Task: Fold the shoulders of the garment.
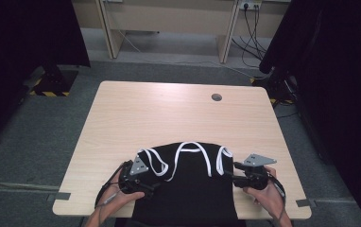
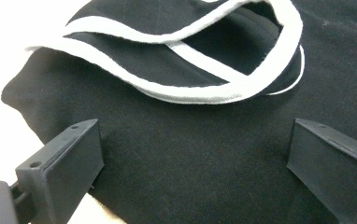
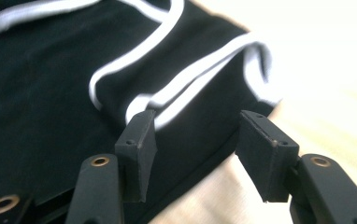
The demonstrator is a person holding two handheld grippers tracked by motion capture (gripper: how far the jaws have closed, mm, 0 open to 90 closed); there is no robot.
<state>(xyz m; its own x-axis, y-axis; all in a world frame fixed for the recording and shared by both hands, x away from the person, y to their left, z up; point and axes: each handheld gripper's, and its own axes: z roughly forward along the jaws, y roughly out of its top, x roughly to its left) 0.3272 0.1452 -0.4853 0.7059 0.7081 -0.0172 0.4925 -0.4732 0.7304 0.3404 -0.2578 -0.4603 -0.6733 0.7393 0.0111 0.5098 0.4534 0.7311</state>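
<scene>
A black sleeveless top (image 1: 188, 189) with white trim (image 1: 191, 146) lies flat at the table's near edge and hangs over it. My left gripper (image 1: 151, 184) rests at the top's left side, jaws wide open over the black fabric (image 2: 195, 140) just below a white-edged armhole (image 2: 242, 86). My right gripper (image 1: 230, 173) is at the top's right side. Its open jaws (image 3: 195, 140) straddle the garment's side edge (image 3: 200, 140), close under a trimmed shoulder strap (image 3: 204, 77). Neither gripper holds cloth.
The light wooden table (image 1: 169, 113) has a round cable hole (image 1: 216, 97) at the back right. Behind it stand a desk (image 1: 169, 19) and hanging cables (image 1: 252, 28). Dark curtains (image 1: 339, 71) flank both sides.
</scene>
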